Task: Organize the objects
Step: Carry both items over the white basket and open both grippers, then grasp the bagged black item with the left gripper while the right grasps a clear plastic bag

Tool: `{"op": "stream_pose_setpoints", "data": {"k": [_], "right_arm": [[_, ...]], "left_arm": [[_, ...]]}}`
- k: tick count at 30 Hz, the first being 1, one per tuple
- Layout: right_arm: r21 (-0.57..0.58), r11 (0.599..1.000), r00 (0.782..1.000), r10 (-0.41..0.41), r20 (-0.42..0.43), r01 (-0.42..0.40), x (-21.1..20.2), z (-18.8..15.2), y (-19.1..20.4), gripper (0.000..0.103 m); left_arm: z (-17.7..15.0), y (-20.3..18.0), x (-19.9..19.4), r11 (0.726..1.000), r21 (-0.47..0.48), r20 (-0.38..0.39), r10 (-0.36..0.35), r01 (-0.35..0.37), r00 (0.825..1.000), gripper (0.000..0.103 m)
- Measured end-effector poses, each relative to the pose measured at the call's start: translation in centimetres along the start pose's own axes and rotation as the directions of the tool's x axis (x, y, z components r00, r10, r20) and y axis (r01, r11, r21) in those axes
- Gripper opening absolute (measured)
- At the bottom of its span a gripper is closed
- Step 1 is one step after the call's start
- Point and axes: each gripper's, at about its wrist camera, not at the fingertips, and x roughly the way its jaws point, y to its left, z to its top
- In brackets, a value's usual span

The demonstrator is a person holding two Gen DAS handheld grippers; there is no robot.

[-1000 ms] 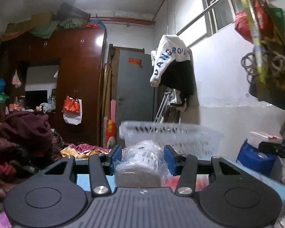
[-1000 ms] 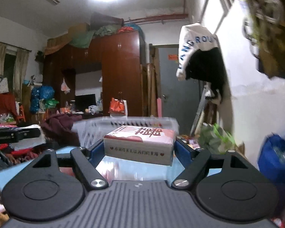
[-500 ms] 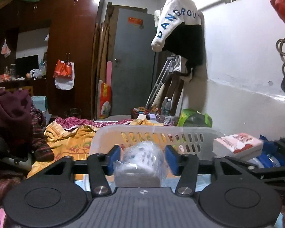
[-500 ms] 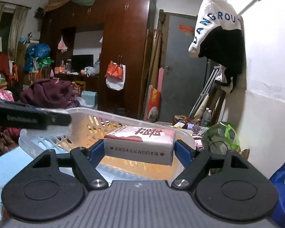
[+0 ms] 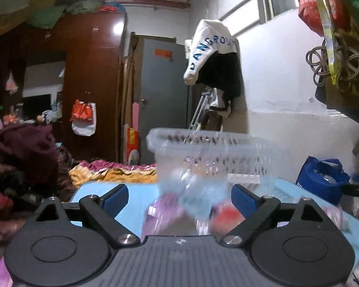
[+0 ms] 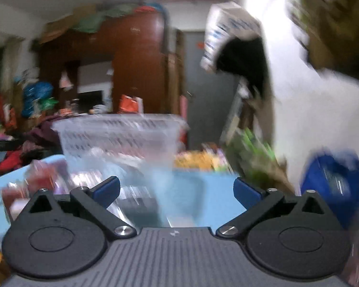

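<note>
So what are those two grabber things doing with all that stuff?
A person is tidying things into the white plastic basket on the blue table. Neither grabber holds anything: the left gripper and the right gripper are both opening, with nothing pressed between their pads. Blurry packets lie on the table in front of them.

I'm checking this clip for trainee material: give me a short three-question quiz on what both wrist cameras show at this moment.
1. True or false: the left gripper pinches a packet.
2. What stands on the blue table ahead of both grippers?
A. metal pot
B. white plastic basket
C. cardboard crate
3. Fill in: the right gripper's jaws are ____, nothing between them gripped.

Key: 1 false, its jaws are opening, clear of the blurred packets. 2 B, the basket. 3 opening.
</note>
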Motion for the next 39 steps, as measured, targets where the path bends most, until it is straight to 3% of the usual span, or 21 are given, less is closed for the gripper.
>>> {"op": "stream_pose_setpoints", "data": {"k": [3, 7, 11, 14, 19, 21, 23, 24, 32, 39], "right_arm": [[0.066, 0.998, 0.999, 0.019, -0.038, -0.016, -0.4, -2.0, -1.5, 0.103], [0.049, 0.999, 0.996, 0.005, -0.09, 0.0, 0.8, -3.1, -1.3, 0.1], [0.046, 0.999, 0.991, 0.019, -0.129, -0.014, 1.6, -3.7, -1.2, 0.08], [0.029, 1.0, 0.992, 0.011, -0.125, -0.007, 1.4, -3.9, -1.0, 0.072], [-0.01, 0.999, 0.992, 0.03, -0.125, -0.032, 1.1, -4.1, -0.3, 0.044], [0.003, 0.999, 0.992, 0.046, -0.117, -0.046, 0.9, -4.2, -0.2, 0.045], [0.016, 0.998, 0.993, 0.058, -0.105, -0.056, 0.8, -4.3, -0.3, 0.044], [0.02, 0.998, 0.993, 0.056, -0.1, -0.054, 0.7, -4.4, -0.4, 0.044], [0.031, 0.999, 0.998, 0.038, -0.052, -0.037, -0.6, -4.1, -0.2, 0.042], [0.019, 0.999, 0.999, 0.036, -0.033, -0.035, -0.9, -3.9, 0.3, 0.041]], "left_arm": [[-2.2, 0.6, -2.1, 0.999, -0.034, 0.008, -0.011, 0.011, 1.0, 0.095], [-3.9, 0.2, -2.4, 1.0, 0.026, -0.041, -0.002, 0.003, 0.999, 0.095], [-4.6, -0.4, -1.7, 0.998, 0.057, -0.075, -0.017, 0.021, 0.997, 0.095], [-5.1, -0.9, -0.5, 0.996, 0.079, -0.116, -0.027, 0.037, 0.993, 0.095], [-5.9, -2.0, 0.8, 0.996, 0.085, -0.155, -0.012, 0.026, 0.988, 0.095], [-6.5, -2.0, 1.1, 0.996, 0.085, -0.155, 0.008, 0.005, 0.988, 0.091], [-6.8, -1.6, 1.0, 0.998, 0.068, -0.149, -0.001, 0.011, 0.989, 0.076], [-6.8, -1.4, 0.8, 0.998, 0.062, -0.142, 0.003, 0.006, 0.99, 0.075], [-6.4, 0.4, -0.9, 0.999, 0.021, -0.054, 0.033, -0.032, 0.998, 0.075], [-6.1, 1.4, -1.2, 0.999, -0.002, -0.038, 0.041, -0.041, 0.998, 0.075]]}}
